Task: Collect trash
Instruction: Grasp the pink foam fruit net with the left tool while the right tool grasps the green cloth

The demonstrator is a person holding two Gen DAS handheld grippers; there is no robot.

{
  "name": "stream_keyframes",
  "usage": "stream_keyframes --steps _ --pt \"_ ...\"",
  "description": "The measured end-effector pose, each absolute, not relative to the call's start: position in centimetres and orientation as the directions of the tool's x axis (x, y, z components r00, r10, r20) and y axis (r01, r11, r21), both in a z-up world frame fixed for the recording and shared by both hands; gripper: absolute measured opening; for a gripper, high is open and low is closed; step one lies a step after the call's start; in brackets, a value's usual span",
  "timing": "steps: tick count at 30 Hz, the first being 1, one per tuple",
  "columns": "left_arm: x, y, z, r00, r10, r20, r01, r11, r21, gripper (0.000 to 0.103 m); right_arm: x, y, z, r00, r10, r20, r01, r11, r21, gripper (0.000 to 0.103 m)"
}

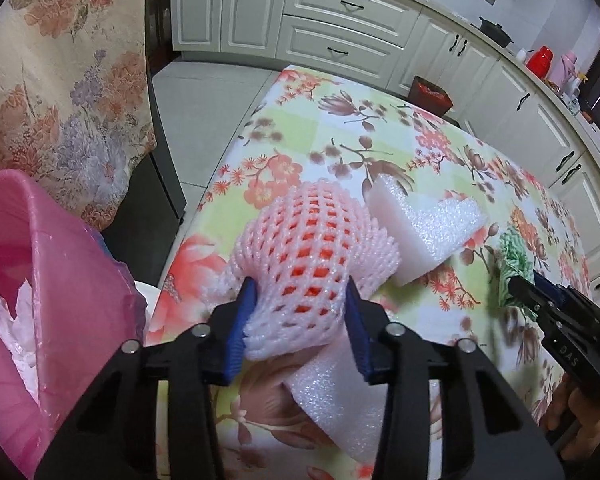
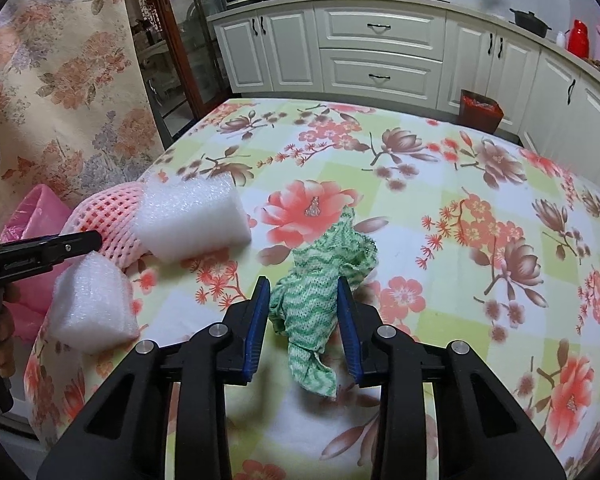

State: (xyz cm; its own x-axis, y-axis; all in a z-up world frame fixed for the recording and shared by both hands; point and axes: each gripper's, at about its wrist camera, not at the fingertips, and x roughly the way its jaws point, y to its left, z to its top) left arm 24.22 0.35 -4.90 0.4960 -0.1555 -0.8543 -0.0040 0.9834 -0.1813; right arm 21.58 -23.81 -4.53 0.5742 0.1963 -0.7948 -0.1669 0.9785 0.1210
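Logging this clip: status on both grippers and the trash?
Left gripper closing around pink foam net. Right gripper open around green cloth. Two white foam blocks loose. Pink bin left.

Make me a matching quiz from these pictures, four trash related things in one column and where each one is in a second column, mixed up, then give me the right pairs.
Things:
1. pink foam fruit net
2. green patterned cloth
3. pink bin
4. red-lined bin

Places:
A. on the floor by the white cabinets
B. between the fingers of the right gripper
C. beside the table's edge, left of the left gripper
D. between the left gripper's fingers

Pairs: 1-D, 2-B, 3-C, 4-A
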Motion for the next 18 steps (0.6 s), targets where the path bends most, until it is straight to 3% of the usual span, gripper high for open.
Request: stream_keyframes --steps 18 --pt "20.4 1.0 0.5 0.620 -0.116 -0.776 -0.008 0.988 -0.154 0.036 19.0 -23.4 0.1 0.646 0.200 -0.737 -0.179 0.978 0.109 0.033"
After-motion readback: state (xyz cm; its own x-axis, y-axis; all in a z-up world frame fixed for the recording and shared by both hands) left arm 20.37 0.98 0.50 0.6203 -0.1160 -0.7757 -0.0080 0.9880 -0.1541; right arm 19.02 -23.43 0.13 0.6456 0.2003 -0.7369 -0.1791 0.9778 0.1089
